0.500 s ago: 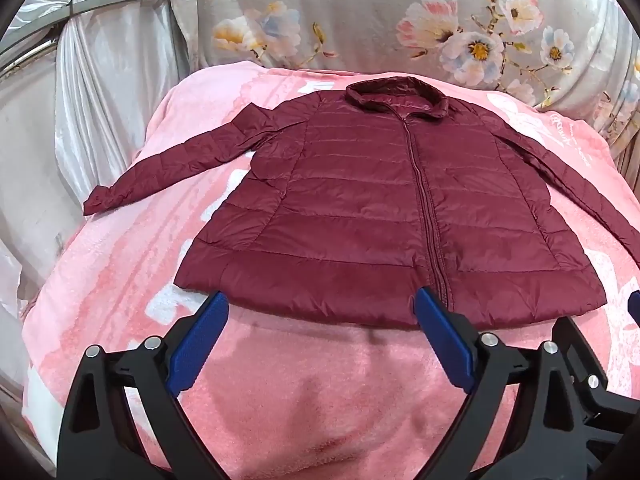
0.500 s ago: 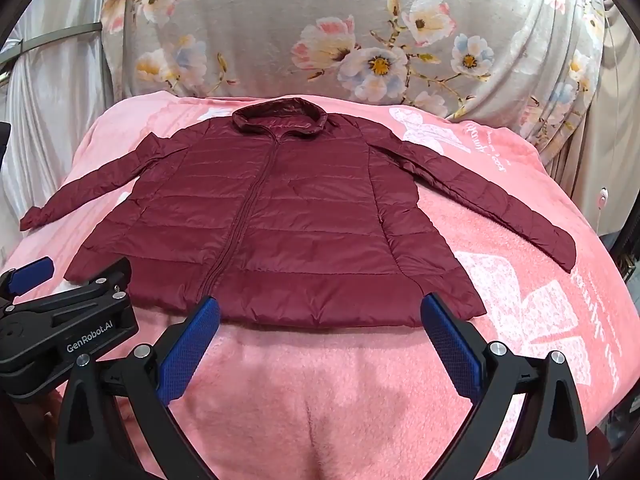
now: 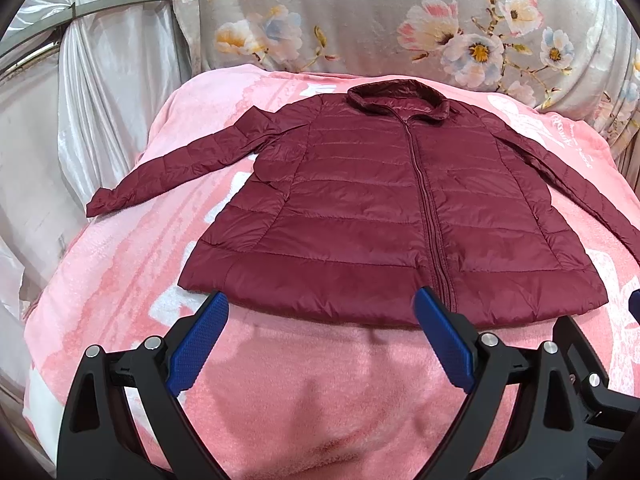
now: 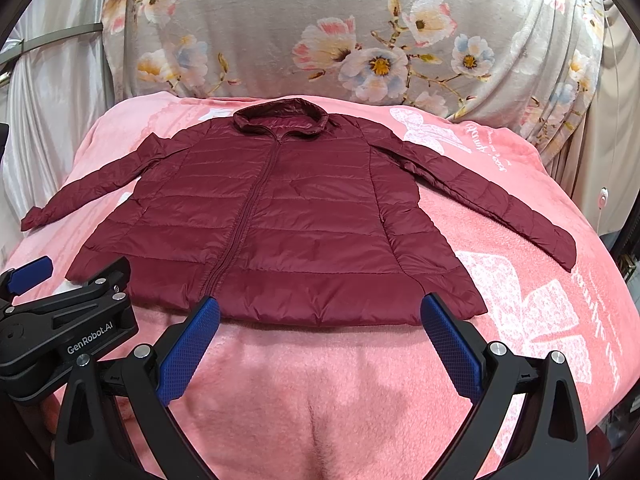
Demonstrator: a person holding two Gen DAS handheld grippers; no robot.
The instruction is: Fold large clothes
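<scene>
Lying flat and face-up on a pink blanket is a maroon puffer jacket — zipped all the way, collar at the far end, hem nearest the cameras. Both sleeves are spread out to the sides: the left sleeve angles down toward the blanket's left edge, and the right sleeve runs out over some white lettering and bow prints on the blanket.

Left claw is wide open and holding nothing, its blue fingertips sitting just short of the hem, with the right-hand tip roughly lined up with the bottom of the zipper. Right claw is the same deal — spread wide, empty, tips right at the hem edge on the jacket's right half. Can't really say whether the tips are touching the fabric or just floating above it, the fisheye makes that hard to judge.

From the right wrist view you can see the left claw's black body beside it at lower left, so the two are close together, side by side.

Behind the blanket there's a grey floral sheet draped upright, and a shiny white curtain off to the left.
</scene>
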